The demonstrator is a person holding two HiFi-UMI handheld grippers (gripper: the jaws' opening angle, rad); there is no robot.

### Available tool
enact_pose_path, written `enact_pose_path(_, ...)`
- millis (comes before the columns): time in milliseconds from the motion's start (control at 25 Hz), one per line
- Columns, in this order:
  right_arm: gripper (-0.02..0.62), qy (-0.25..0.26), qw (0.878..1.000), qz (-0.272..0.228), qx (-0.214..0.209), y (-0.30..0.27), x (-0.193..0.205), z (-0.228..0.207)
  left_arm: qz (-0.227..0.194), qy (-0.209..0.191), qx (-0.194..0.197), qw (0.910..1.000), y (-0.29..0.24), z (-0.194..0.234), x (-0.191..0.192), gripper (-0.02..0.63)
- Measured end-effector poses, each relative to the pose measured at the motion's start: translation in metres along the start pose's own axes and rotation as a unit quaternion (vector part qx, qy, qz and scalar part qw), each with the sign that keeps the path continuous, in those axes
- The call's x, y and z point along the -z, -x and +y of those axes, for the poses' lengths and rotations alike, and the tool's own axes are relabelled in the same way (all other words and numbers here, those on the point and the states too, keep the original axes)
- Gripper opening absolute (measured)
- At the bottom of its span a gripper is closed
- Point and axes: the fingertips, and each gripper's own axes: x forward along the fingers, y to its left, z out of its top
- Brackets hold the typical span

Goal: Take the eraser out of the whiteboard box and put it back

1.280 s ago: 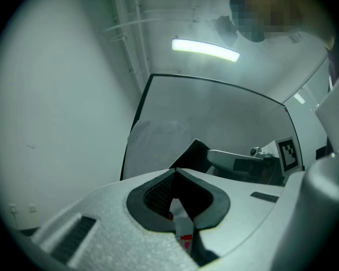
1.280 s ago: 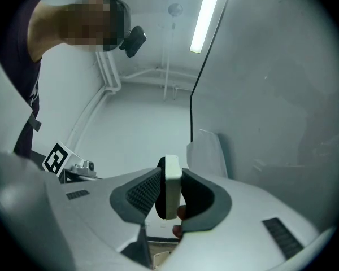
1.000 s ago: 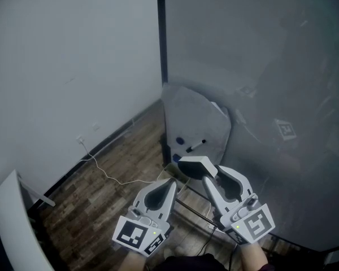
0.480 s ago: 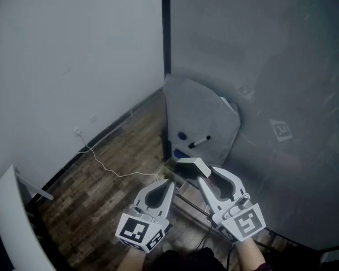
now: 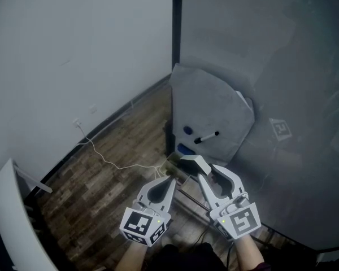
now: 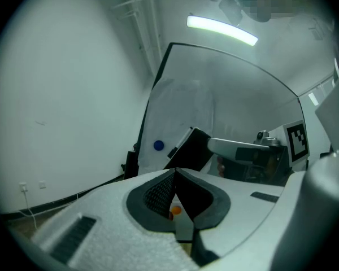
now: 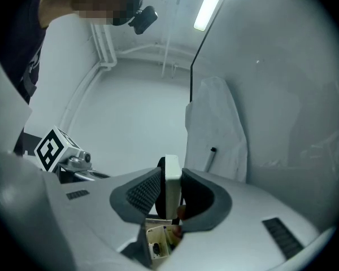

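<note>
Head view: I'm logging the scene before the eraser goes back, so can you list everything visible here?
whiteboard: one, grey, large, fills the right side
smaller board: one, pale grey, standing against the whiteboard near the corner
magnet: one, blue, low on the smaller board
marker: one, white with dark ends, on the smaller board right of the magnet
wall: white, left side
floor: brown wood planks
cable: one, white, trailing across the floor from the wall
eraser: one, white with a dark face, clamped in the right gripper
left gripper: grey-white, bottom centre, jaws together, empty
right gripper: grey-white, beside the left gripper, jaws closed on the eraser
</note>
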Motion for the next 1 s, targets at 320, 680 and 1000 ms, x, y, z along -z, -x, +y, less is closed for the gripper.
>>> enact_pose_path(320,0.098,0.023,0.999,0.029,0.014,-0.011,0.035,-0.001,0.026,0.004,0.0,0.9997,-0.007,0.011,0.025,0.005)
enact_pose_path(680,0.1,0.027,0.997,0.068,0.027,-0.025,0.084,-0.006,0.055,0.007,0.002,0.9984,-0.015,0.02,0.055,0.005)
enact_pose_path(1000,0.1,0.043,0.994,0.094,0.031,-0.033,0.116,-0.006,0.081,0.011,0.005,0.9966,-0.018,0.027,0.081,0.006)
